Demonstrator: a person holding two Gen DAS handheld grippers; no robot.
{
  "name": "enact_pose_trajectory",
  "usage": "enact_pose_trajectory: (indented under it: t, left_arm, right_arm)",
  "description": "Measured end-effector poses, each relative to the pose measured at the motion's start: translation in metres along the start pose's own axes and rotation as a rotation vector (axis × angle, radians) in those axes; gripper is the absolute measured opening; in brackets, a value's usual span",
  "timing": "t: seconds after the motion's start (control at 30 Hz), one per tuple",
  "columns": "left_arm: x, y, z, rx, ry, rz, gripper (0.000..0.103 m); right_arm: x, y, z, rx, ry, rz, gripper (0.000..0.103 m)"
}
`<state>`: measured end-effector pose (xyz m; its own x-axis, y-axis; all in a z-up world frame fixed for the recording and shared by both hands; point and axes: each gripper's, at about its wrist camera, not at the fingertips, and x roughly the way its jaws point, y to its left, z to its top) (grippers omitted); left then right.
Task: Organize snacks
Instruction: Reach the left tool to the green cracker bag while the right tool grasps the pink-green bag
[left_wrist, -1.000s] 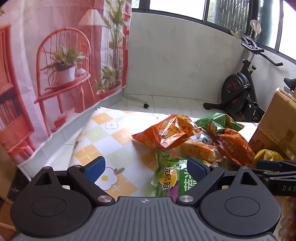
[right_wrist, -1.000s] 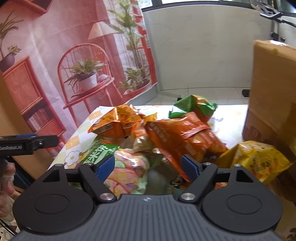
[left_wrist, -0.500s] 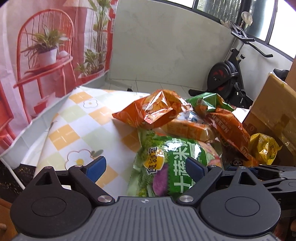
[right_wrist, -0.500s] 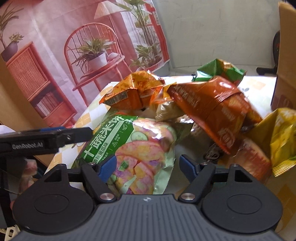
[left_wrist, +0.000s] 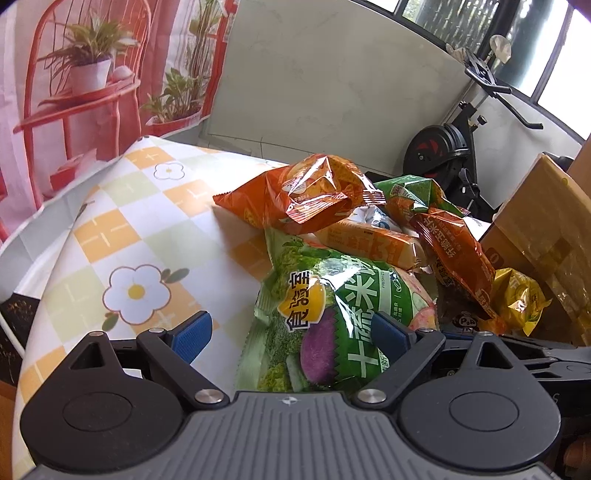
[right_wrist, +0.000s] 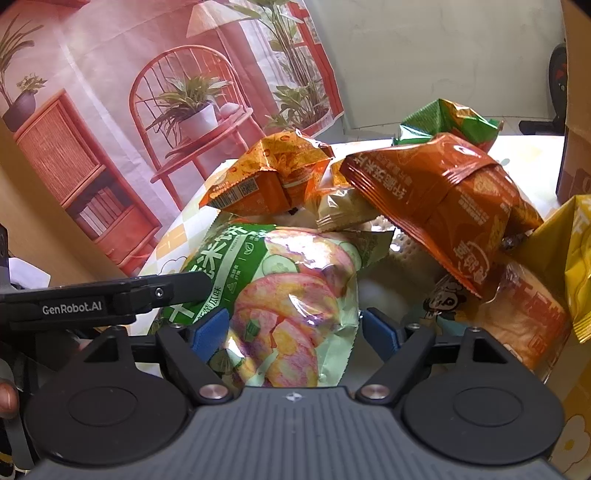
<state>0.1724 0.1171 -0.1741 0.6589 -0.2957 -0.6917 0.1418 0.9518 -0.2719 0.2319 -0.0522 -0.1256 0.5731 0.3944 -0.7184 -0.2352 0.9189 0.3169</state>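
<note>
A pile of snack bags lies on the checked tablecloth (left_wrist: 122, 236). Nearest is a large green rice-cracker bag (left_wrist: 332, 314), also in the right wrist view (right_wrist: 280, 291). My left gripper (left_wrist: 291, 336) is open, its jaws on either side of the bag's near end. My right gripper (right_wrist: 295, 328) is open too, jaws on either side of the same bag from the other side. Behind lie an orange bag (left_wrist: 303, 195), a dark orange bag (right_wrist: 450, 206), a green-orange bag (right_wrist: 447, 122) and a yellow bag (left_wrist: 517, 299).
A cardboard box (left_wrist: 543, 221) stands at the right of the pile. The left gripper's body (right_wrist: 110, 299) reaches in from the left in the right wrist view. An exercise bike (left_wrist: 450, 147) stands beyond the table. A printed backdrop (right_wrist: 147, 92) hangs on the left.
Both grippers have moved forward and down to the pile. The green bag now sits between the jaws of each; both stay open.
</note>
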Motion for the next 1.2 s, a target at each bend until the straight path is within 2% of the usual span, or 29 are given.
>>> enact_pose_trajectory:
  t: [0.17,0.27,0.37,0.67,0.77,0.87,0.9,0.93,1.13,1.2]
  left_arm:
    - [0.005,0.000,-0.004,-0.025,0.023,-0.042,0.093]
    - [0.006,0.001,-0.007,-0.030,0.024,-0.072,0.088]
    - [0.005,0.000,-0.008,-0.030,0.016,-0.071,0.088]
    - [0.006,0.011,-0.013,-0.067,0.010,-0.079,0.095]
    - [0.007,0.019,-0.017,-0.097,0.014,-0.115,0.095]
    - [0.011,0.030,-0.022,-0.169,0.032,-0.178,0.091]
    - [0.012,0.034,-0.024,-0.205,0.039,-0.210,0.085]
    - [0.013,0.037,-0.025,-0.238,0.041,-0.234,0.083]
    - [0.010,0.029,-0.026,-0.235,-0.006,-0.248,0.071]
    - [0.007,0.025,-0.026,-0.233,-0.010,-0.243,0.071]
  right_arm:
    - [0.003,-0.004,-0.002,0.021,0.013,0.010,0.083]
    - [0.006,-0.007,-0.006,0.039,0.034,0.019,0.084]
    - [0.007,-0.009,-0.008,0.046,0.035,0.032,0.084]
    - [0.006,-0.009,-0.009,0.047,0.026,0.045,0.081]
    - [0.006,-0.011,-0.009,0.053,0.025,0.053,0.079]
    - [0.004,-0.013,-0.011,0.060,0.022,0.066,0.077]
    - [0.004,-0.013,-0.011,0.064,0.021,0.069,0.077]
    - [0.004,-0.014,-0.012,0.067,0.020,0.071,0.076]
    - [0.002,-0.010,-0.011,0.063,0.002,0.068,0.069]
    - [0.000,-0.009,-0.011,0.061,-0.002,0.073,0.065]
